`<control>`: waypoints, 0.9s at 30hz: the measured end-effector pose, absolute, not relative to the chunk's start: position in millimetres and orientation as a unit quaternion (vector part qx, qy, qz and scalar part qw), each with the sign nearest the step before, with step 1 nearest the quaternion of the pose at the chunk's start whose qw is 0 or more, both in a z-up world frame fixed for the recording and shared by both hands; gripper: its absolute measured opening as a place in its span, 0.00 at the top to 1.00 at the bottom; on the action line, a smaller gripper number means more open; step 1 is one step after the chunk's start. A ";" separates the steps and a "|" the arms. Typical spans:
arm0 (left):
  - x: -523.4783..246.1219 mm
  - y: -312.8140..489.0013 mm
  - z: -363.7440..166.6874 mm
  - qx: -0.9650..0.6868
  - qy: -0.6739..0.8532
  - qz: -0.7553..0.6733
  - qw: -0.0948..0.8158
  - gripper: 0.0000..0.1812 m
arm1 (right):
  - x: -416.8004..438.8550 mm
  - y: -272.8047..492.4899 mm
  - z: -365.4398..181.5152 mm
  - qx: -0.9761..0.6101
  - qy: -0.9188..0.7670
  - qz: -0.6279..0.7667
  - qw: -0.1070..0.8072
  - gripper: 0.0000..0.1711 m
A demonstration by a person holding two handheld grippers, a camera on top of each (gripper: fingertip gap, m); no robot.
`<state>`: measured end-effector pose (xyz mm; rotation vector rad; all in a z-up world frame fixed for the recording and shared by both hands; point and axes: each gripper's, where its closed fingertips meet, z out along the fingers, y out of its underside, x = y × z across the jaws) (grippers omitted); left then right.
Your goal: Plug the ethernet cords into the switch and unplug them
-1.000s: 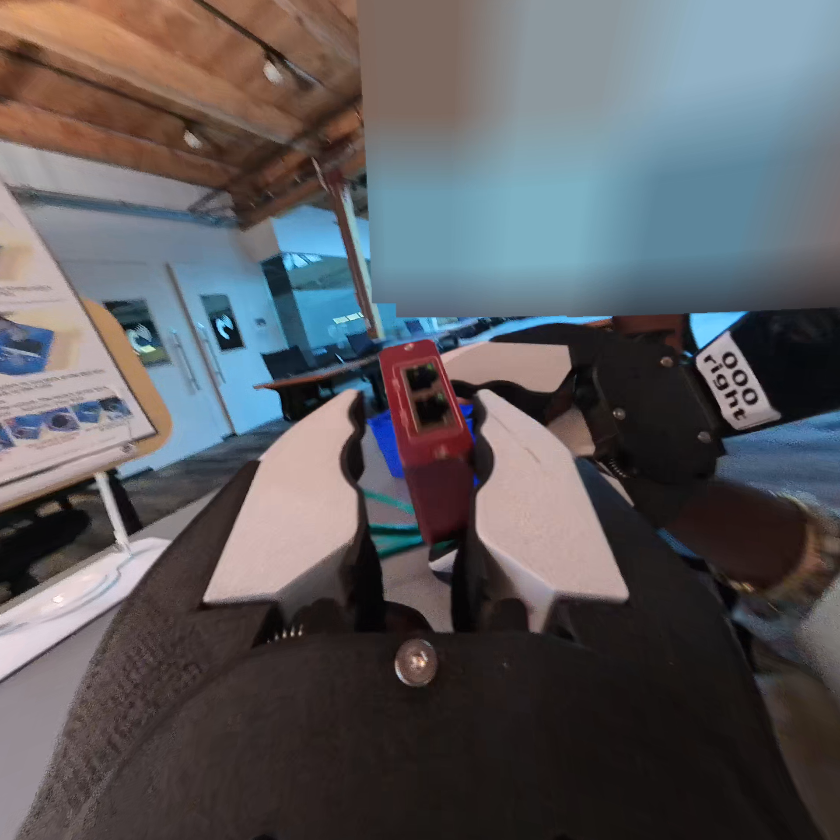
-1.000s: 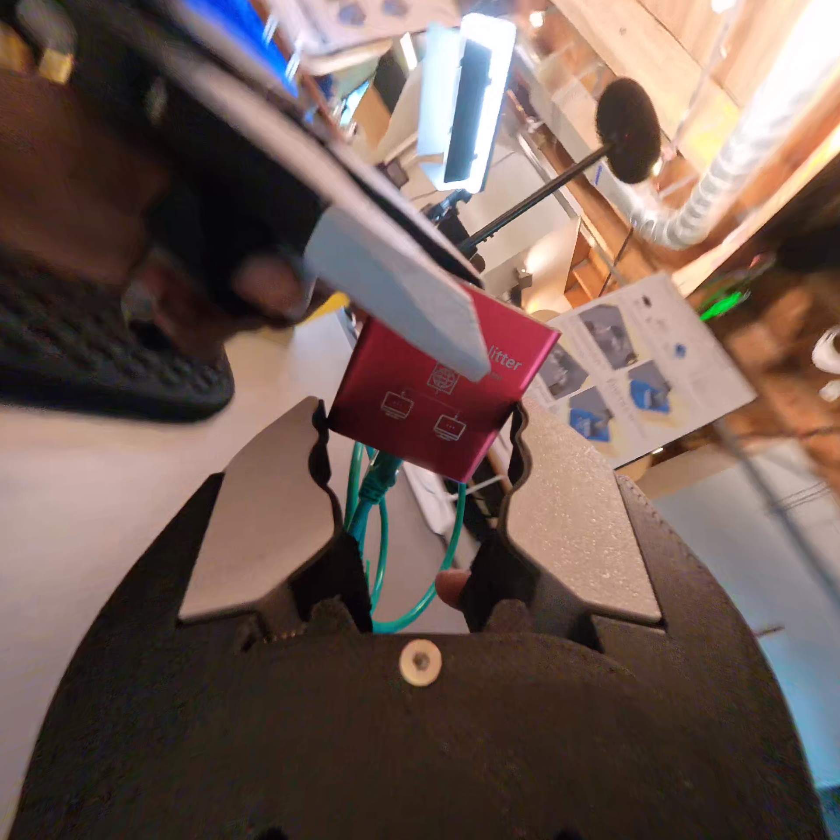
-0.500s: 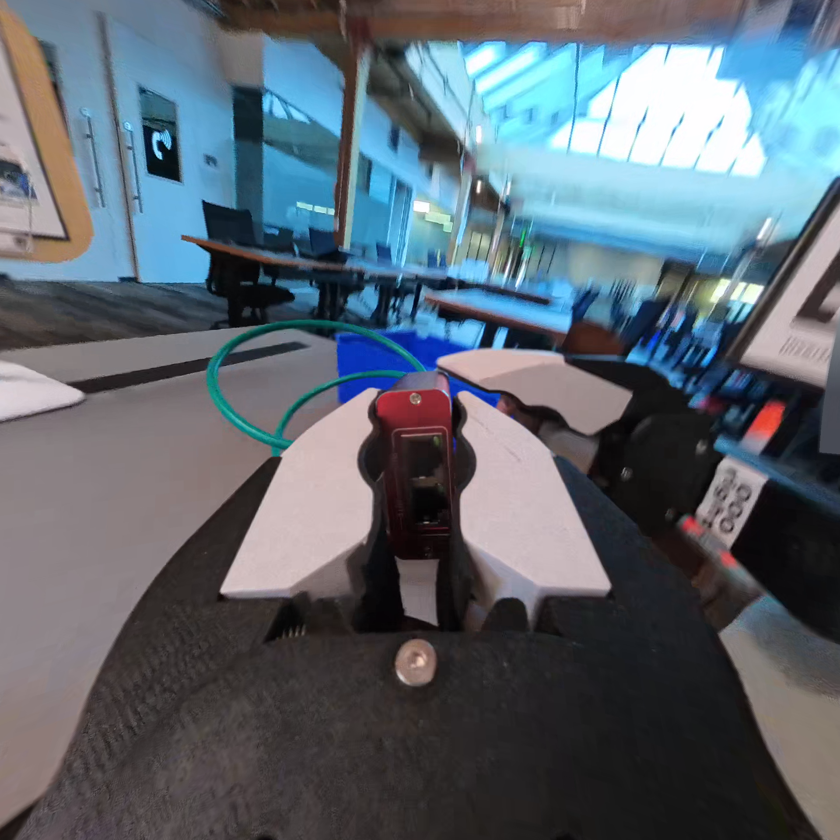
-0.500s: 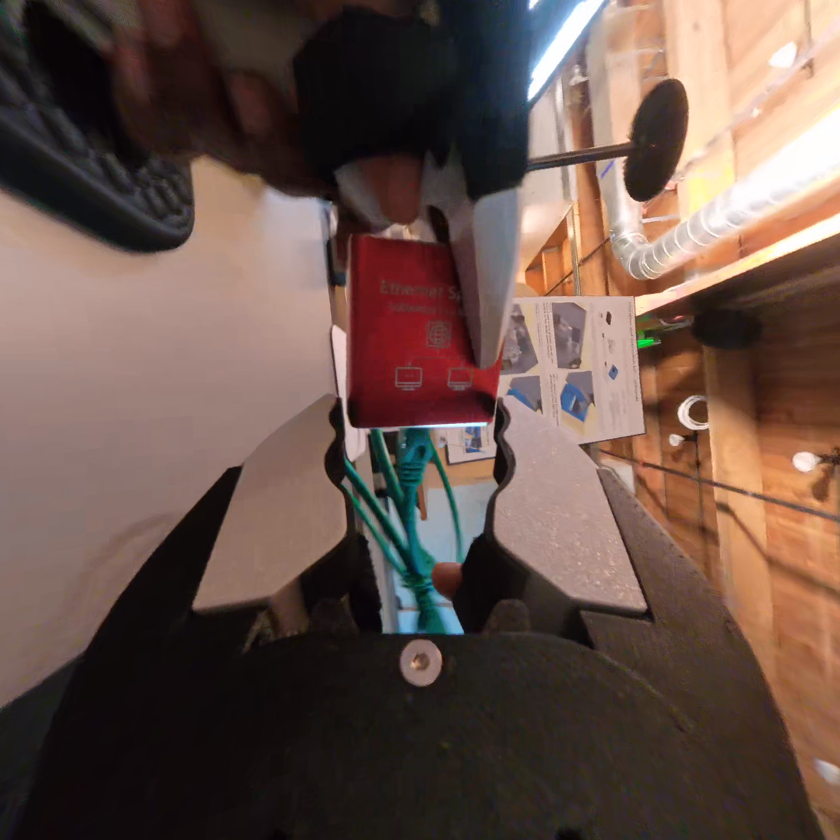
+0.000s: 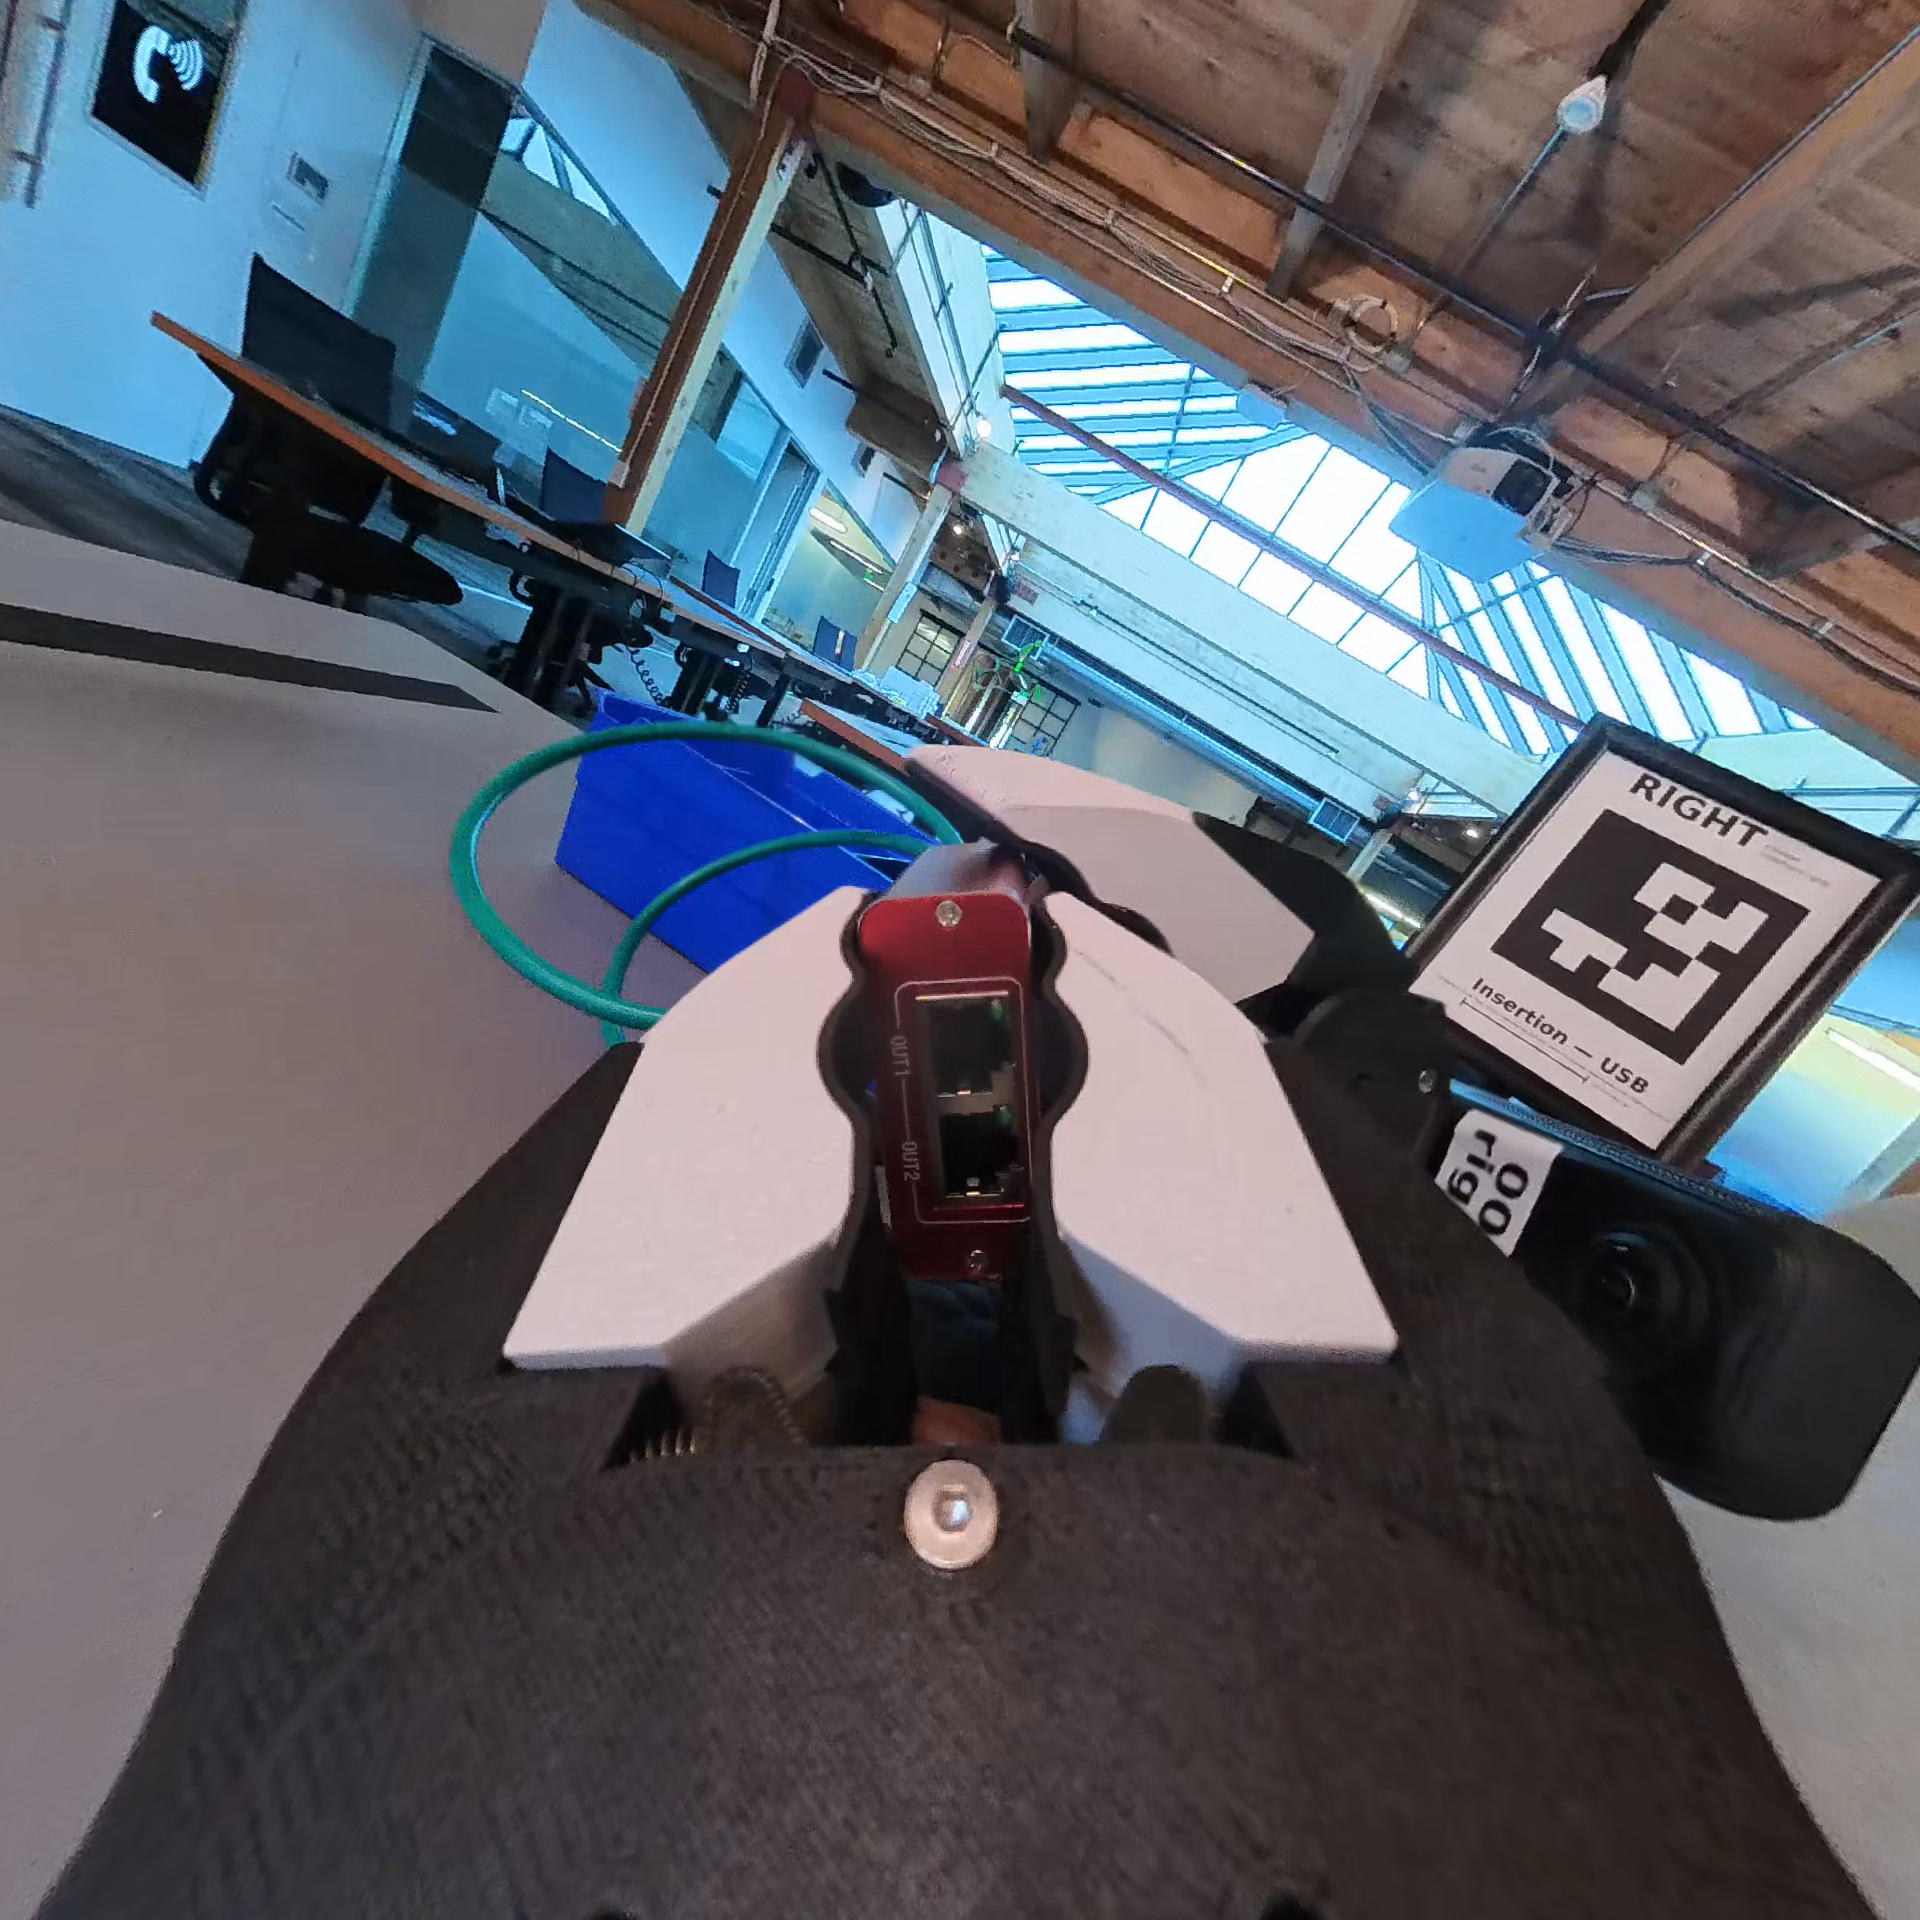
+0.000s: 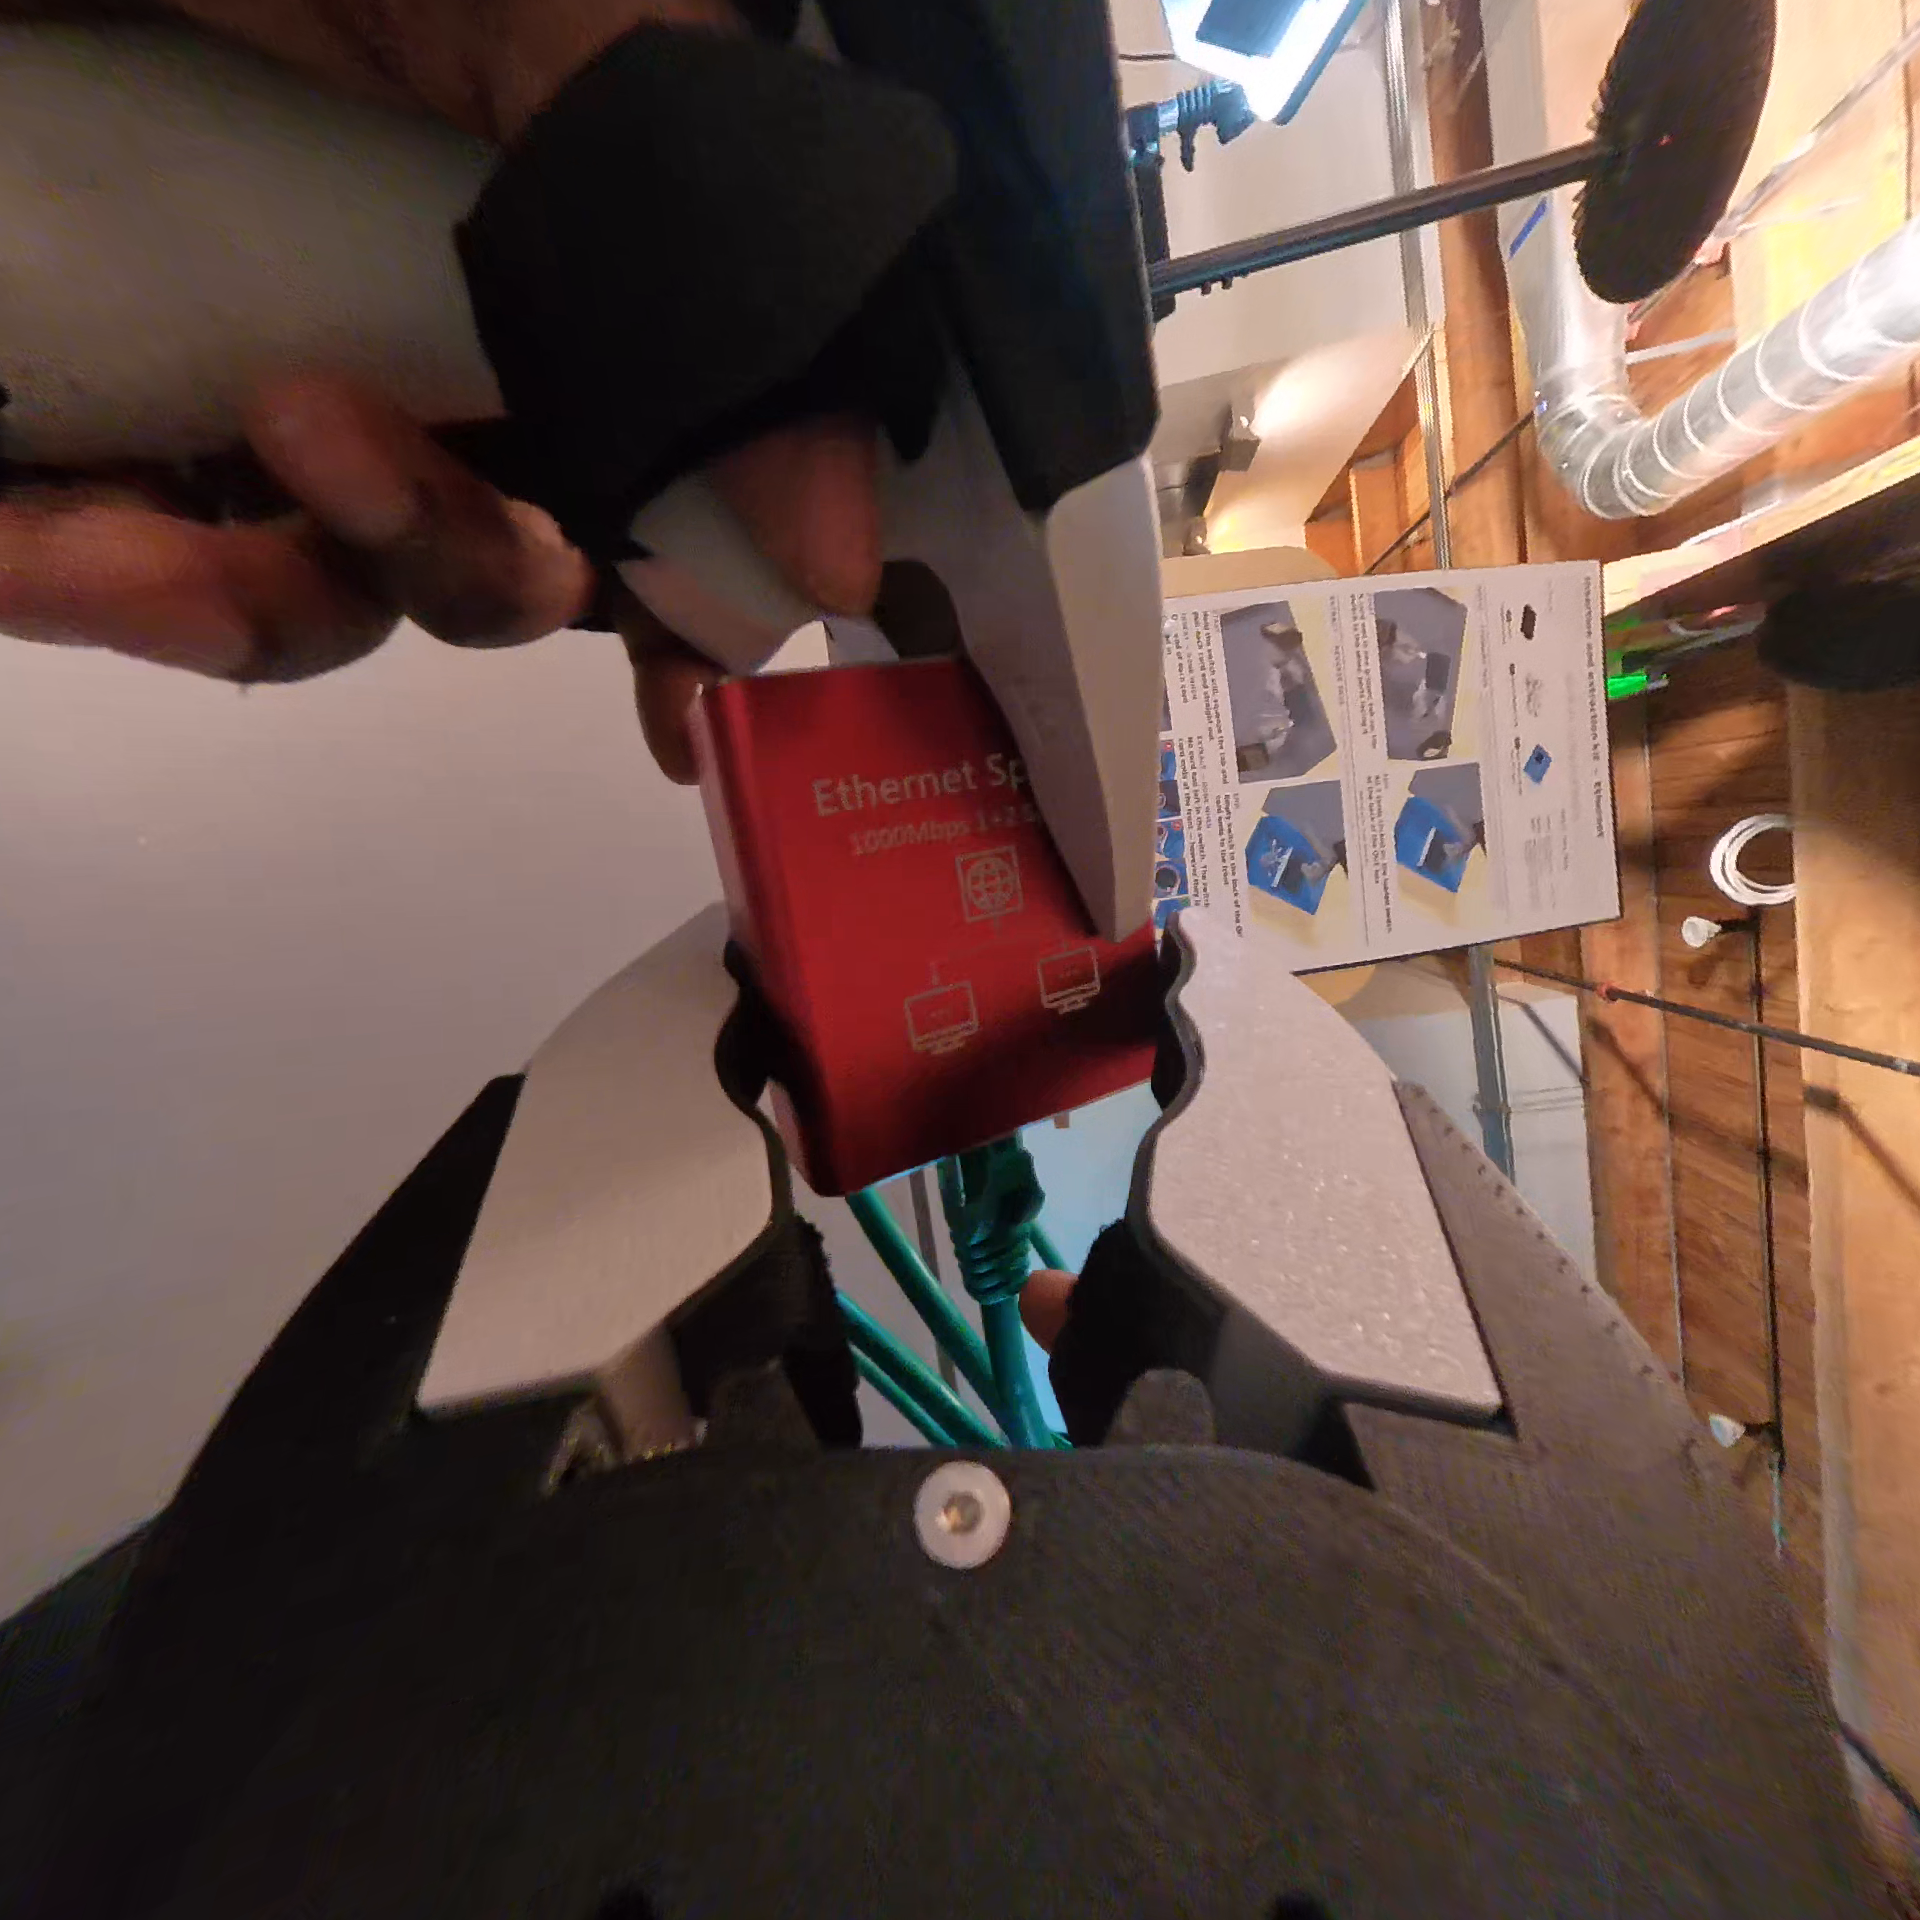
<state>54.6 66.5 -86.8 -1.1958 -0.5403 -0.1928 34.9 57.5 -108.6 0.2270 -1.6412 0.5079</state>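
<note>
A red ethernet switch (image 5: 951,1081) is clamped between the fingers of my left gripper (image 5: 951,914), which is shut on its flat sides. Two empty ports face the left camera. In the right wrist view the switch (image 6: 914,935) also sits between the fingertips of my right gripper (image 6: 948,987), which touch its two narrow edges. A green ethernet cord (image 6: 987,1226) is plugged into the end nearest that camera and runs back between the fingers. The cord loops over the table (image 5: 520,831). The left gripper's white finger (image 6: 1081,727) lies over the switch.
A grey table (image 5: 208,987) lies below. A blue bin (image 5: 707,831) stands behind the cord loops. A framed black-and-white marker card (image 5: 1652,935) rides on the right gripper's body. A person's hand (image 6: 312,540) holds the left gripper. A poster (image 6: 1382,758) stands behind. Left and right tips are no more than a few centimetres apart.
Both grippers and the switch have turned together; the left view has tilted up towards the ceiling. The switch stays held and the green cord stays plugged in.
</note>
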 end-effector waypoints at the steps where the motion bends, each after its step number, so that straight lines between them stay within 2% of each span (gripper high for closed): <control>1: 55.9 67.5 -86.7 -0.558 -0.245 -0.089 0.788 0.85 | 36.1 58.9 -108.0 0.108 -0.721 0.218 0.649 0.57; 5: 66.7 71.6 -87.9 -0.597 -0.186 -0.076 0.777 0.83 | 42.6 67.7 -108.7 0.153 -0.721 0.187 0.650 0.57; 10: 48.8 33.3 -69.3 -0.625 -0.129 0.118 0.761 0.64 | 41.3 82.7 -145.6 0.186 -0.783 0.135 0.578 0.57; 12: 45.0 15.9 -66.4 -0.657 -0.092 0.207 0.719 0.54 | 43.0 83.3 -166.4 0.186 -0.818 0.139 0.527 0.57; 14: 41.9 0.0 -69.6 -0.696 -0.057 0.287 0.656 0.49 | 45.4 82.8 -182.1 0.174 -0.846 0.155 0.480 0.56; 18: 41.4 -21.2 -73.4 -0.732 -0.016 0.366 0.575 0.48 | 51.8 83.1 -205.7 0.139 -0.889 0.184 0.395 0.56; 27: 39.3 -58.2 -56.6 -0.722 -0.063 0.356 0.589 0.59 | 54.3 90.4 -222.4 0.022 -0.928 0.235 0.288 0.56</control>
